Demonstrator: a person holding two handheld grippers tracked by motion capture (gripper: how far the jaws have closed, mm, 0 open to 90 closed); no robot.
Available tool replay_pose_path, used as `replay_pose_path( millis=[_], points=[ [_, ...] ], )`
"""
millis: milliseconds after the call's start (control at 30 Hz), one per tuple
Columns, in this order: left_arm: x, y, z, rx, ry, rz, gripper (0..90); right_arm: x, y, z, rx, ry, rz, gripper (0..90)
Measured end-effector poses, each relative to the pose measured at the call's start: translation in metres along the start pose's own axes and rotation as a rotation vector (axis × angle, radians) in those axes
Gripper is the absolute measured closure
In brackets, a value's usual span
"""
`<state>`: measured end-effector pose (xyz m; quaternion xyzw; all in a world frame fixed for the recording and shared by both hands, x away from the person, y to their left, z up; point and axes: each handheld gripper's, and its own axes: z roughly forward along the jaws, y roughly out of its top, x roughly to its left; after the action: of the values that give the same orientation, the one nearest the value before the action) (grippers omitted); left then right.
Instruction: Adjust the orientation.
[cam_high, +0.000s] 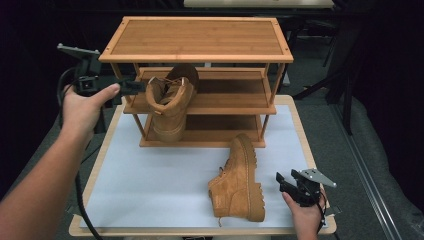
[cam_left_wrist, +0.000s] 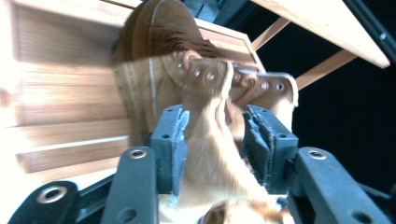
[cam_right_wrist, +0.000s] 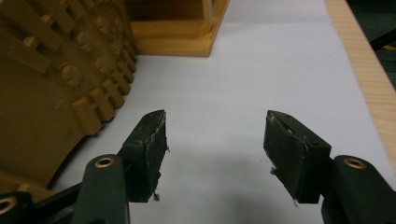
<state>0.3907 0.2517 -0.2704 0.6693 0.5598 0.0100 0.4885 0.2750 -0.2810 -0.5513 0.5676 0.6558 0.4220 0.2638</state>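
Note:
A tan lace-up boot (cam_high: 170, 100) sits on the middle shelf of a three-tier wooden rack (cam_high: 197, 37), its upper part hanging out over the shelf's front edge. My left gripper (cam_high: 137, 86) reaches in from the left at the boot's collar. In the left gripper view the boot's leather collar (cam_left_wrist: 205, 149) lies between the jaws of the left gripper (cam_left_wrist: 215, 116), with a gap showing at the right pad (cam_left_wrist: 261, 140). A second tan boot (cam_high: 240, 180) lies on its side on the white mat, lugged sole (cam_right_wrist: 46, 70) toward my right gripper (cam_high: 281, 181). The right gripper (cam_right_wrist: 215, 135) stands open and holds nothing.
The rack's bottom shelf (cam_right_wrist: 177, 44) rests on the white mat (cam_high: 160, 175), which covers a wood-edged table (cam_high: 305, 145). A black cable (cam_high: 82, 210) trails from the left gripper past the table's left edge. Dark stands and floor surround the table.

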Motion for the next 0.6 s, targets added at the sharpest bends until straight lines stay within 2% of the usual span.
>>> replay_pose_path(
  millis=[33, 67, 167, 300, 333, 367, 400, 467, 533, 567, 600],
  points=[
    [0.000, 0.000, 0.000, 0.000, 0.000, 0.000, 58.9, 0.001, 0.001, 0.001, 0.006, -0.002, -0.008, 39.3],
    [0.006, -0.009, -0.010, 0.001, 0.021, 0.029, 58.8, 0.003, 0.002, -0.001, 0.023, 0.003, -0.018, 40.2],
    [0.019, -0.027, -0.017, 0.025, 0.066, 0.091, 59.8, 0.009, 0.009, -0.005, 0.023, -0.007, -0.054, 44.5],
    [0.044, -0.056, -0.014, 0.036, 0.071, 0.145, 60.7, 0.018, 0.021, -0.013, 0.028, -0.002, -0.084, 52.8],
    [0.051, -0.063, -0.012, 0.033, 0.071, 0.142, 60.2, 0.020, 0.023, -0.014, 0.030, 0.003, -0.090, 54.2],
    [0.059, -0.072, -0.009, 0.034, 0.068, 0.138, 59.5, 0.021, 0.026, -0.015, 0.039, 0.034, -0.097, 57.0],
    [0.067, -0.081, -0.005, 0.027, 0.060, 0.129, 59.6, 0.023, 0.027, -0.016, 0.038, 0.035, -0.102, 60.8],
    [0.084, -0.100, 0.005, 0.009, 0.060, 0.107, 59.6, 0.026, 0.030, -0.016, 0.050, 0.065, -0.127, 68.8],
    [0.098, -0.115, 0.017, 0.023, 0.063, 0.093, 59.5, 0.029, 0.033, -0.017, 0.062, 0.074, -0.148, 74.6],
    [0.104, -0.122, 0.022, 0.026, 0.070, 0.089, 59.4, 0.029, 0.035, -0.016, 0.071, 0.085, -0.154, 77.3],
    [0.104, -0.122, 0.022, 0.026, 0.070, 0.089, 59.0, 0.029, 0.037, -0.016, 0.079, 0.096, -0.162, 79.7]
  ],
)
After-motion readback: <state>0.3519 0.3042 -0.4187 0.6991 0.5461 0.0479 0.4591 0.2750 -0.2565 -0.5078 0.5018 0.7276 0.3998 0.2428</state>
